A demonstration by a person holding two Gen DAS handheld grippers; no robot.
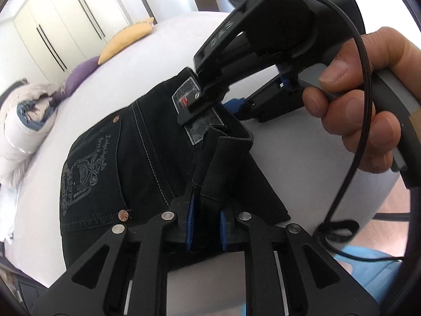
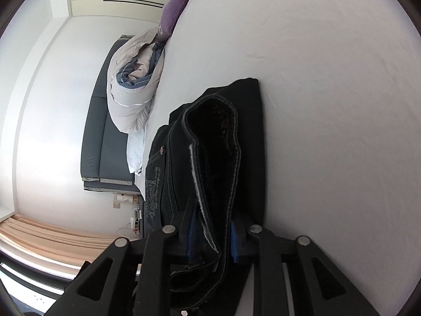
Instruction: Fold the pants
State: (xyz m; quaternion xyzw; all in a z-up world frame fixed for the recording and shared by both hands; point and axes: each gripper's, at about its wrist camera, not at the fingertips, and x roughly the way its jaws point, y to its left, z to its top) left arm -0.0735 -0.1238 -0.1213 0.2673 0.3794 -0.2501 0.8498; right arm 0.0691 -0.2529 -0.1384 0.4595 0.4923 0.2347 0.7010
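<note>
Black jeans [image 1: 110, 163] with a printed back pocket lie on a white bed [image 1: 110, 84]. My left gripper [image 1: 207, 223] is shut on a bunched fold of the jeans between its blue pads. My right gripper [image 1: 210, 105], held by a bare hand [image 1: 355, 110], is clamped on the waistband by the leather patch [image 1: 194, 110]. In the right wrist view the jeans' waistband [image 2: 218, 163] runs between the blue pads of the right gripper [image 2: 211, 239], which is shut on it.
A rolled white and blue duvet [image 1: 23, 121], a purple pillow [image 1: 79, 76] and a yellow pillow [image 1: 129, 39] lie along the bed's far side. White wardrobes [image 1: 65, 21] stand behind. A dark headboard [image 2: 105, 142] shows in the right wrist view.
</note>
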